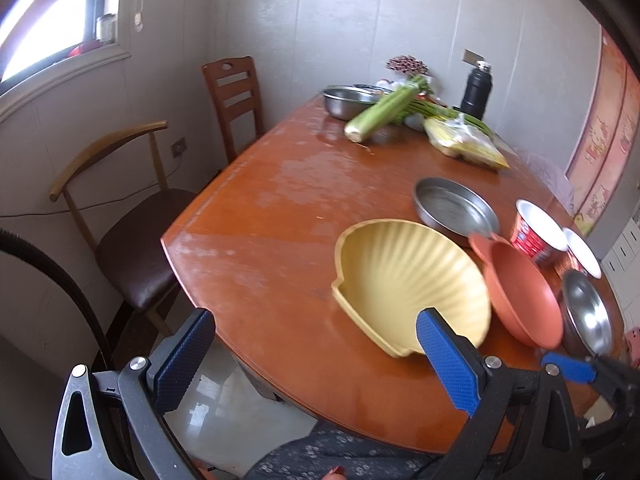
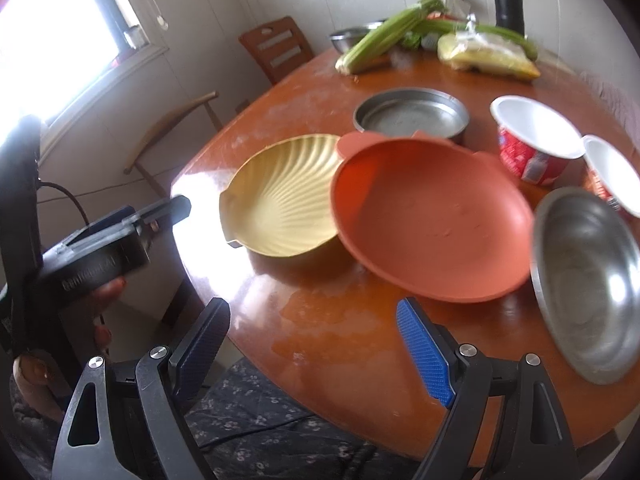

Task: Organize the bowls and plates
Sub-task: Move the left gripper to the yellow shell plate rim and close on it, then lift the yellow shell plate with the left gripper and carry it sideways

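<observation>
A yellow shell-shaped plate (image 1: 404,280) (image 2: 284,200) lies on the round wooden table (image 1: 272,248) (image 2: 320,320). An orange plate (image 1: 520,288) (image 2: 432,216) sits to its right, its rim over the yellow one. A steel bowl (image 1: 588,312) (image 2: 588,288) is further right, and a flat steel pan (image 1: 456,206) (image 2: 412,116) lies behind. My left gripper (image 1: 312,344) is open and empty over the table's near edge, its right finger in front of the yellow plate. My right gripper (image 2: 316,340) is open and empty, just short of the orange plate.
Two red-and-white paper cups (image 1: 536,232) (image 2: 536,144) stand at the right. Celery (image 1: 384,108), a steel basin (image 1: 348,100), a yellow bag (image 1: 464,140) and a black flask (image 1: 476,88) are at the back. Two chairs (image 1: 120,208) stand left of the table.
</observation>
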Motion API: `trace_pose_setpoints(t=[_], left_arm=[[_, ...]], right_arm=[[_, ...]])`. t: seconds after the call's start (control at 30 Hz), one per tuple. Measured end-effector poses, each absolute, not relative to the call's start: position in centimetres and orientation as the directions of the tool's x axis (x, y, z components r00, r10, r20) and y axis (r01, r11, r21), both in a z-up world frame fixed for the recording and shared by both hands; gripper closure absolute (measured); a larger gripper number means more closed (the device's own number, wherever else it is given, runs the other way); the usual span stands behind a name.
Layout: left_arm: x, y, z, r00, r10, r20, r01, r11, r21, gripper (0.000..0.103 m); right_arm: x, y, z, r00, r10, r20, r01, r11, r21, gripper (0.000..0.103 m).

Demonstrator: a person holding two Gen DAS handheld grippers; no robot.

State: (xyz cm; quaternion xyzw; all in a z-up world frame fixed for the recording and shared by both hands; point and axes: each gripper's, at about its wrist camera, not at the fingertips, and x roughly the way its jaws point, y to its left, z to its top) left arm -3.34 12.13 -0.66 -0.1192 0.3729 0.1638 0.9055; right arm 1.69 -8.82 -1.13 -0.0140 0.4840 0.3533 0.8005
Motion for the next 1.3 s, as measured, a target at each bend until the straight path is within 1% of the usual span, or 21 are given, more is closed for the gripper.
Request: trace_pose_setpoints(t=[0.07, 0.2, 0.23, 0.3, 0.37, 0.43, 0.57, 0.63, 0.73, 0.77, 0.8, 0.83, 0.9, 0.93, 1.0, 1.1, 1.23, 1.3], left_arm=[[-2.9, 13.0, -0.8, 0.663, 0.21, -0.719, -0.39, 0.916, -0.092, 0.002], [-0.7, 13.9, -1.1, 0.658, 0.165, -0.735, -0.327, 0.941, -0.082, 0.002], [-0.4, 13.9, -1.2, 0.653, 0.171, -0.737, -0.324, 0.944, -0.069, 0.002], [0.7, 14.1, -1.3, 0.652, 0.176, -0.738, -0.307, 0.951, -0.044, 0.002], [1.7, 14.1, -1.5, 0.647, 0.165, -0.744, -0.281, 0.959, -0.031, 0.002], [2.6, 14.2, -1.8, 0.644, 0.148, -0.751, -0.256, 0.966, -0.03, 0.002], [4.8, 14.4, -3.0, 0.618, 0.125, -0.776, -0.23, 0.973, -0.026, 0.002], [5.5, 14.3, -3.4, 0.615, 0.107, -0.781, -0.213, 0.977, -0.034, 0.002], [6.2, 13.9, -3.9, 0.606, 0.09, -0.79, -0.193, 0.981, -0.036, 0.011], [6.4, 13.8, -4.1, 0.606, 0.078, -0.791, -0.183, 0.982, -0.043, 0.017], [6.6, 13.5, -4.2, 0.602, 0.065, -0.796, -0.17, 0.984, -0.048, 0.025], [6.8, 13.4, -4.3, 0.598, 0.052, -0.8, -0.159, 0.986, -0.054, 0.03], [7.2, 13.2, -4.8, 0.586, 0.02, -0.81, -0.137, 0.988, -0.074, 0.043], [7.4, 13.2, -4.9, 0.582, 0.014, -0.813, -0.132, 0.988, -0.078, 0.046], [7.6, 13.1, -5.4, 0.57, 0.001, -0.822, -0.126, 0.988, -0.086, 0.057], [7.6, 13.3, -5.6, 0.569, -0.008, -0.822, -0.127, 0.987, -0.097, 0.06], [7.3, 13.7, -5.5, 0.568, -0.007, -0.823, -0.138, 0.985, -0.103, 0.06], [6.9, 13.7, -5.4, 0.569, 0.013, -0.822, -0.147, 0.985, -0.087, 0.06]], right_arm=[[2.2, -8.3, -1.8, 0.257, 0.558, -0.789, -0.566, 0.749, 0.345, 0.017], [3.0, -7.1, -2.7, 0.234, 0.57, -0.788, -0.529, 0.754, 0.389, 0.018], [3.1, -6.9, -2.8, 0.241, 0.563, -0.791, -0.525, 0.761, 0.382, 0.022], [3.4, -6.3, -2.9, 0.258, 0.552, -0.793, -0.516, 0.772, 0.37, 0.025], [3.9, -5.9, -3.1, 0.272, 0.545, -0.793, -0.494, 0.786, 0.371, 0.026], [4.8, -5.7, -3.4, 0.272, 0.547, -0.792, -0.459, 0.797, 0.392, 0.032], [5.8, -5.4, -3.9, 0.273, 0.55, -0.789, -0.42, 0.806, 0.416, 0.036], [6.1, -5.3, -3.9, 0.289, 0.545, -0.787, -0.407, 0.814, 0.415, 0.044], [6.6, -5.0, -4.0, 0.294, 0.541, -0.788, -0.404, 0.817, 0.411, 0.052], [6.5, -5.0, -4.1, 0.296, 0.539, -0.789, -0.406, 0.818, 0.407, 0.053], [6.6, -4.9, -4.1, 0.302, 0.535, -0.789, -0.406, 0.821, 0.401, 0.056], [6.7, -4.8, -4.2, 0.307, 0.529, -0.791, -0.406, 0.824, 0.394, 0.06], [6.7, -4.6, -4.3, 0.309, 0.525, -0.793, -0.407, 0.826, 0.389, 0.065], [6.7, -4.6, -4.4, 0.308, 0.526, -0.793, -0.411, 0.825, 0.388, 0.066], [6.8, -4.3, -4.4, 0.313, 0.521, -0.794, -0.421, 0.826, 0.375, 0.067], [6.4, -4.0, -4.4, 0.323, 0.504, -0.801, -0.441, 0.829, 0.344, 0.067], [6.6, -3.3, -4.4, 0.317, 0.502, -0.805, -0.462, 0.823, 0.332, 0.067], [6.6, -3.0, -4.3, 0.312, 0.501, -0.808, -0.477, 0.818, 0.323, 0.067]])
